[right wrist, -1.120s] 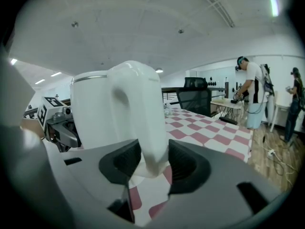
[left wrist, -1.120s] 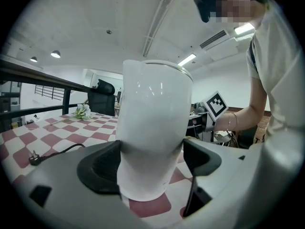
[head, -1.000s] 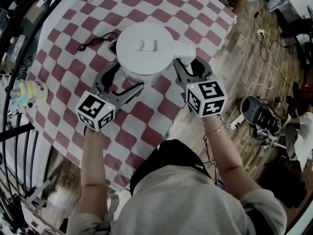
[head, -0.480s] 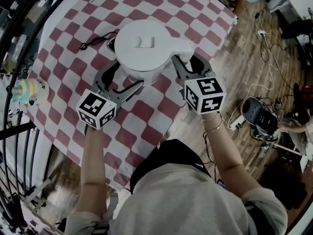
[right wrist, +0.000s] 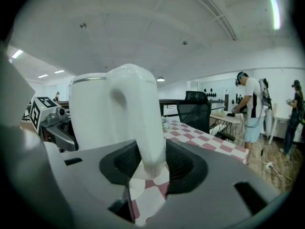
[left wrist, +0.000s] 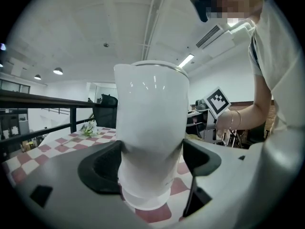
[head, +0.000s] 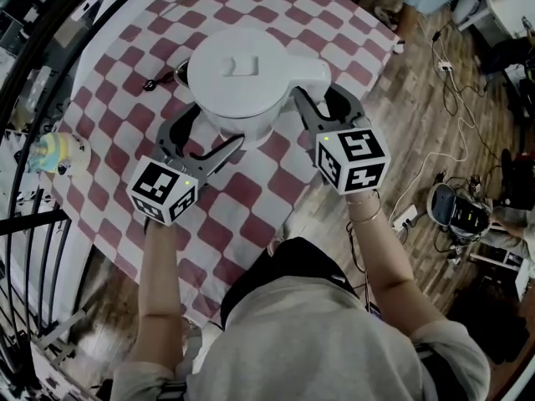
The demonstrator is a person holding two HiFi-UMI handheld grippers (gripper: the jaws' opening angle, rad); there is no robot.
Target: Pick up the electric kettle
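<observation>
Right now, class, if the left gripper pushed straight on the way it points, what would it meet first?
The kettle: its white body sits clamped between the left gripper's fingers, so any push forward drives straight into it.

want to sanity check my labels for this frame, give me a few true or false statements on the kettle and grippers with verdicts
1. The left gripper is shut on the body of the kettle. True.
2. The right gripper is shut on the spout. False: it is shut on the handle.
3. The lid is on the kettle. True.
4. The cloth is plain blue. False: it is red and white checks.
</observation>
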